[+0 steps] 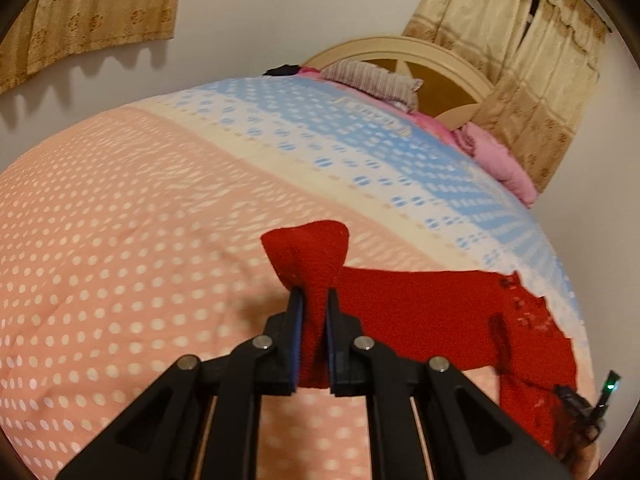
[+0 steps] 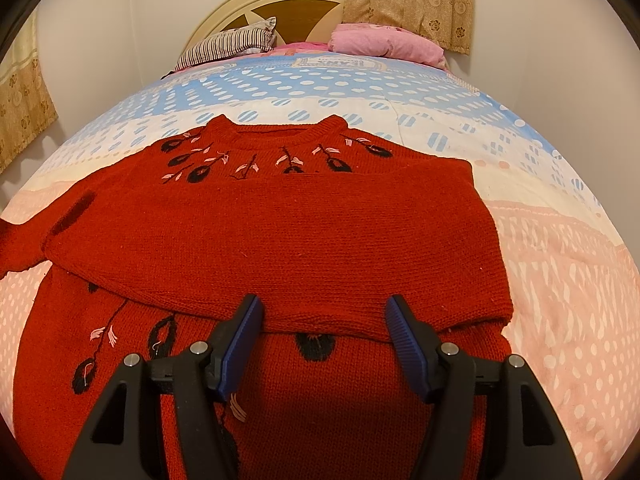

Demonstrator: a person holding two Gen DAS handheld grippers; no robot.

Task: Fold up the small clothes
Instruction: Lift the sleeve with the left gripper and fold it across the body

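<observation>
**Left sleeve pinched, right side waiting**

My left gripper (image 1: 313, 300) is pressed together on the cuff end of the red sweater's (image 2: 280, 232) left sleeve (image 1: 308, 256); the knit bunches up between the blue pads and fans out above them, with the rest of the sleeve trailing off to the right toward the body of the garment. I grip near the cuff because, as I judge it, that gives me the whole sleeve to swing across the chest in one go.

The sweater lies flat on the dotted bedspread (image 2: 560, 280), neckline (image 2: 288, 130) toward the headboard (image 2: 224, 12), black and pink embroidery showing below the collar. A sleeve (image 2: 320, 240) is already laid across the front, its cuff edge ending just ahead of my right gripper (image 2: 324, 320). That gripper stands spread, nothing between its pads; it hovers over the lower body of the sweater. I keep it there, I think, so it can press or catch the fabric if the body shifts while the left sleeve comes over.

The step in hand looks like the second sleeve fold. The loose knit will likely sag and twist as it travels, so it should be laid down flat, not dropped.

A striped pillow (image 2: 228, 46) and a pink quilt (image 2: 388, 44) sit well apart at the head of the bed.
</observation>
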